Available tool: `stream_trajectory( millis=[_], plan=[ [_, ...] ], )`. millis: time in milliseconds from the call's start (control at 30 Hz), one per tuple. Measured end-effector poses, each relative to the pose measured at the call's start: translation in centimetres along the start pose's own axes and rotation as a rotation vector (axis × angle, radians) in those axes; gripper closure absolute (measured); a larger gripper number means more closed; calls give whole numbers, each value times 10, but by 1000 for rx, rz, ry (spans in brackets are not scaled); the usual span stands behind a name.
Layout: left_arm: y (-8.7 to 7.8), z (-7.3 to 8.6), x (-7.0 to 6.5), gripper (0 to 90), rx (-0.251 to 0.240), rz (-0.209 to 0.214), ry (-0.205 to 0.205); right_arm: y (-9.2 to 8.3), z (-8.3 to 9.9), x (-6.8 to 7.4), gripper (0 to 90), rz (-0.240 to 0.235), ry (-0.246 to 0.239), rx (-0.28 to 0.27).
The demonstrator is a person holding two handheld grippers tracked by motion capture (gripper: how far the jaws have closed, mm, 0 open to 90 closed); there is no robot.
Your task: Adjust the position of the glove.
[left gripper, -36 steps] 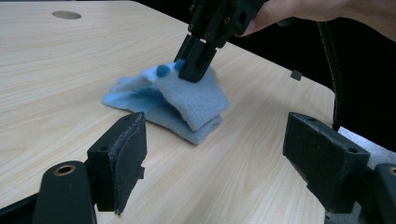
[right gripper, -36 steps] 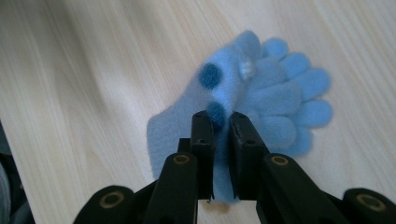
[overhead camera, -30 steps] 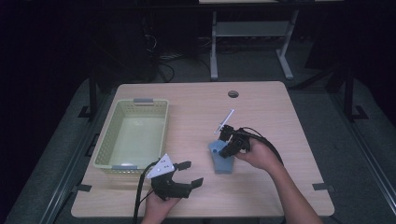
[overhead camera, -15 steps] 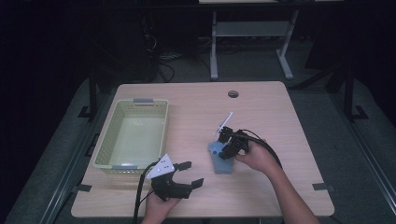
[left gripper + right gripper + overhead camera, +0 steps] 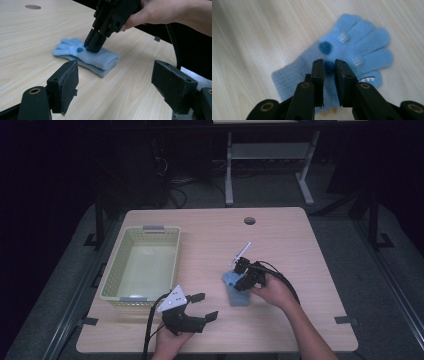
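A light blue knitted glove (image 5: 239, 296) (image 5: 100, 58) (image 5: 362, 47) with dark blue dots lies flat on the wooden table, right of centre. My right gripper (image 5: 236, 277) (image 5: 93, 46) (image 5: 329, 67) points down onto its palm. Its jaws have just been closing and now stand almost together, pinching a bit of the glove's fabric. My left gripper (image 5: 205, 306) (image 5: 117, 85) rests near the table's front edge, left of the glove and apart from it. It is open, with nothing between its jaws.
A pale green plastic basket (image 5: 112, 270) stands at the table's left side, with nothing showing inside. A round cable hole (image 5: 249, 220) is at the back of the table. Bare wood lies between the basket and the glove.
The right gripper has stayed on the glove with barely a shift. The left gripper has kept still.
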State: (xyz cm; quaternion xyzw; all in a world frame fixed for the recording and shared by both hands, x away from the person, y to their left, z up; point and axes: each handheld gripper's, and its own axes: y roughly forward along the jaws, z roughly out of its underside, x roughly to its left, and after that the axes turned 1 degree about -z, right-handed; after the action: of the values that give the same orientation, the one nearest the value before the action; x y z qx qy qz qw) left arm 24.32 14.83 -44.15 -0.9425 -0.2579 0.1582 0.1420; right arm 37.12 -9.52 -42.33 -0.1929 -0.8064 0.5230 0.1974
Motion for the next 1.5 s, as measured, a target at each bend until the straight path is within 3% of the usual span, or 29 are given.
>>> stream_trajectory(
  millis=[100, 233, 367, 433, 500, 633, 833, 1100, 1133, 1200, 1267, 1300, 1333, 1500],
  plan=[
    [0, 0, -1, 216, 5, 0, 4, 8, 2, -1, 774, -8, 15, 7],
    [0, 0, -1, 230, 10, 1, 15, -1, 7, -1, 678, 7, 59, -73],
    [1, 1, -2, 237, 20, 4, -11, -12, 15, -2, 608, 20, 109, -123],
    [1, 1, -2, 243, 20, 4, -19, -16, 22, -4, 586, 9, 140, -157],
    [2, 1, -2, 245, 25, 2, -13, -21, 31, -8, 570, -43, 200, -207],
    [3, 2, -4, 263, 40, -11, -9, -26, 46, -11, 509, -55, 258, -245],
    [10, 0, -4, 262, 68, -11, -4, -27, 66, -11, 459, -39, 307, -259],
    [25, -4, 4, 289, 131, -28, -44, -28, 85, -7, 442, -39, 365, -301],
    [29, -6, 7, 317, 150, -13, -76, -28, 87, -7, 442, -31, 365, -298],
    [33, -8, 9, 312, 164, -17, -99, -28, 89, -7, 445, -33, 379, -319],
    [39, -10, 12, 299, 187, -35, -152, -26, 90, -7, 443, -38, 393, -327],
    [39, -10, 12, 293, 187, -35, -152, -27, 90, -7, 443, -41, 402, -325],
    [43, -11, 14, 292, 196, -53, -170, -26, 90, -8, 444, -45, 406, -332],
    [55, -15, 23, 288, 211, -59, -251, -26, 93, -11, 425, -55, 433, -358]
  ],
)
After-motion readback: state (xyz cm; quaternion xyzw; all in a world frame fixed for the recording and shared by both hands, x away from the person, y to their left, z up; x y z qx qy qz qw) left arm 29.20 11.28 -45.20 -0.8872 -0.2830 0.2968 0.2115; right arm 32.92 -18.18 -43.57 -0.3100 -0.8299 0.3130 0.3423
